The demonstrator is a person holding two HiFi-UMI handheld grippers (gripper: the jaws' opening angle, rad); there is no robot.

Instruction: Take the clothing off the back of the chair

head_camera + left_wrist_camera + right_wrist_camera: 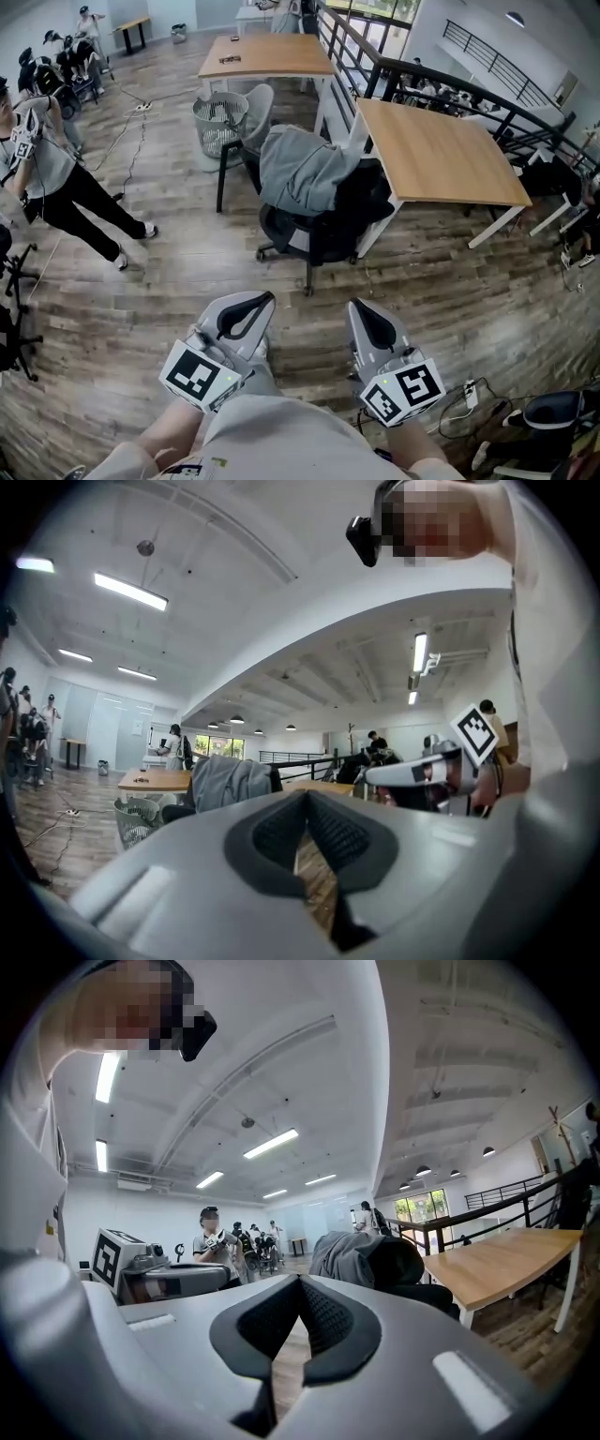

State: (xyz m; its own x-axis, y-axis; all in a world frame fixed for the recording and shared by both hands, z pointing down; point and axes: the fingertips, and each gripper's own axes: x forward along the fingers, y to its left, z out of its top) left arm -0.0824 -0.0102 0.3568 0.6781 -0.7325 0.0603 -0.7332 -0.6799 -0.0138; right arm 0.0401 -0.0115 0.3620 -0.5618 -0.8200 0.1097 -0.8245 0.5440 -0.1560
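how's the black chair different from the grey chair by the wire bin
The black chair has grey clothing draped over its back; the grey chair has a bare back. The black chair sits on a castor base, the grey chair on straight legs. Both stand on the wooden floor.

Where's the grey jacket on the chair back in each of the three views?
Head view: grey jacket upper centre, draped over the black chair.
Left gripper view: jacket left of centre, mid-height.
Right gripper view: jacket just right of centre, mid-height.
Shared landmark: the wooden table, right of the jacket in every view.
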